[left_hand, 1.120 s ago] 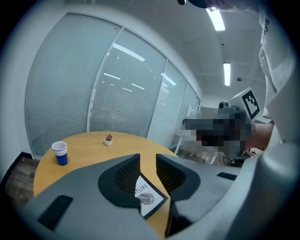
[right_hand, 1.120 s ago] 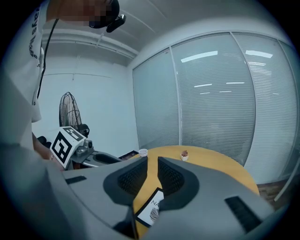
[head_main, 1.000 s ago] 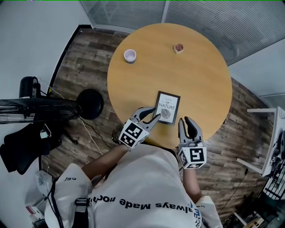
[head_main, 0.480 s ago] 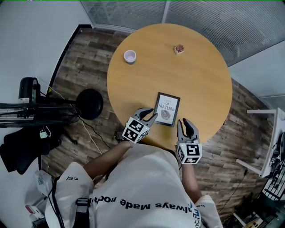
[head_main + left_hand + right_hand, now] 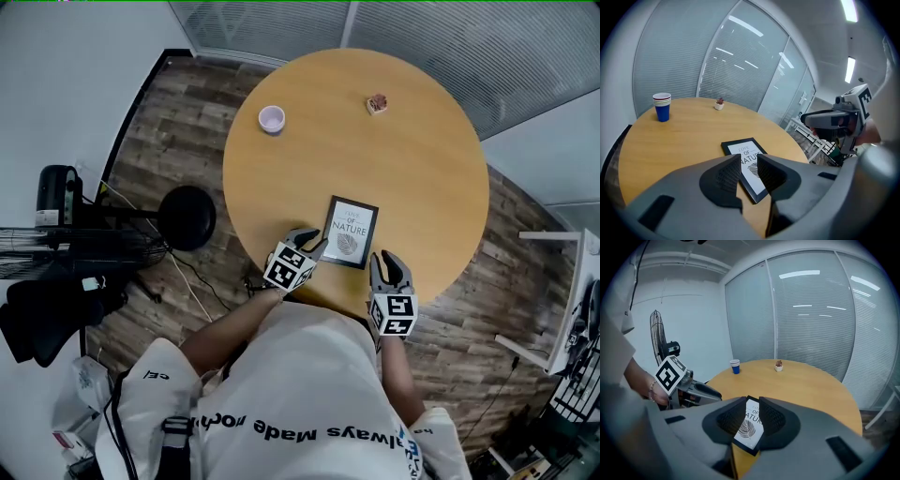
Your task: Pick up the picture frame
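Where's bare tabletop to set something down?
Bare: the wide middle of the table between picture frame, cup and small potted plant, and its right side. Crowded: the near edge, where left gripper and right gripper flank the frame.

Picture frame (image 5: pixel 351 232) flat on desk (image 5: pixel 422 169), near edge. Cup (image 5: pixel 272 119) far left; small pot (image 5: pixel 377 103) far right, well apart.

Open tabletop (image 5: pixel 422 187) rings the picture frame (image 5: pixel 351 232); cup (image 5: pixel 272 119) and small pot (image 5: pixel 377 103) stand well apart.

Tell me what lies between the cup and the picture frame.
Nothing: only bare table between the cup and the picture frame, clear in the head view.
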### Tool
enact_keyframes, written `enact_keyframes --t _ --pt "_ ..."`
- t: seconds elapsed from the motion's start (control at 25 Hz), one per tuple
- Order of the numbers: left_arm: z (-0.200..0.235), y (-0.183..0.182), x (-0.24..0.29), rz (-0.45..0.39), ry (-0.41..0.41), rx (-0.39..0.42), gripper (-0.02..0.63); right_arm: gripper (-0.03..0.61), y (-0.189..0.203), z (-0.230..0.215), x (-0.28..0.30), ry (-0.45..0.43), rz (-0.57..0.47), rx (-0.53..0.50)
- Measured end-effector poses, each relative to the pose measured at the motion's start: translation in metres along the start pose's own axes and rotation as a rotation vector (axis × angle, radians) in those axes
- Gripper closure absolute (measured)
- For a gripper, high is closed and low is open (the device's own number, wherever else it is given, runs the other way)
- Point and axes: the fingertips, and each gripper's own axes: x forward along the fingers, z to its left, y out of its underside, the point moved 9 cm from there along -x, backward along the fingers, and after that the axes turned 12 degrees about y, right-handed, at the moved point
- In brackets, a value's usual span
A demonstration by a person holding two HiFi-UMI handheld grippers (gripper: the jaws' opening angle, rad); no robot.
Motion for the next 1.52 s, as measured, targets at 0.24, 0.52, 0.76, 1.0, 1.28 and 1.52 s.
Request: enact_keyframes --t 0.24,0.52,0.76,1.0,1.28,1.52 --pt "0.009 0.012 0.014 0.048 -0.006 -0.041 0.511 0.493 0.013 -0.006 0.014 0.004 0.048 0.004" --pt "0.018 0.015 0.031 0.081 0.003 -0.084 0.503 0.492 0.028 -0.01 0.038 -0.003 0.108 0.013" --pt "0.022 0.019 0.044 0.119 -0.003 -0.103 0.495 0.492 0.043 -0.017 0.055 -0.01 0.157 0.04" --pt "0.025 0.024 0.054 0.145 -0.012 -0.123 0.488 0.491 0.058 -0.019 0.064 -0.025 0.197 0.05" --pt "0.03 0.032 0.062 0.17 -0.024 -0.149 0.482 0.479 0.075 -0.019 0.078 -0.031 0.243 0.062" --pt "0.035 0.036 0.067 0.187 -0.036 -0.158 0.479 0.467 0.086 -0.022 0.09 -0.028 0.28 0.079"
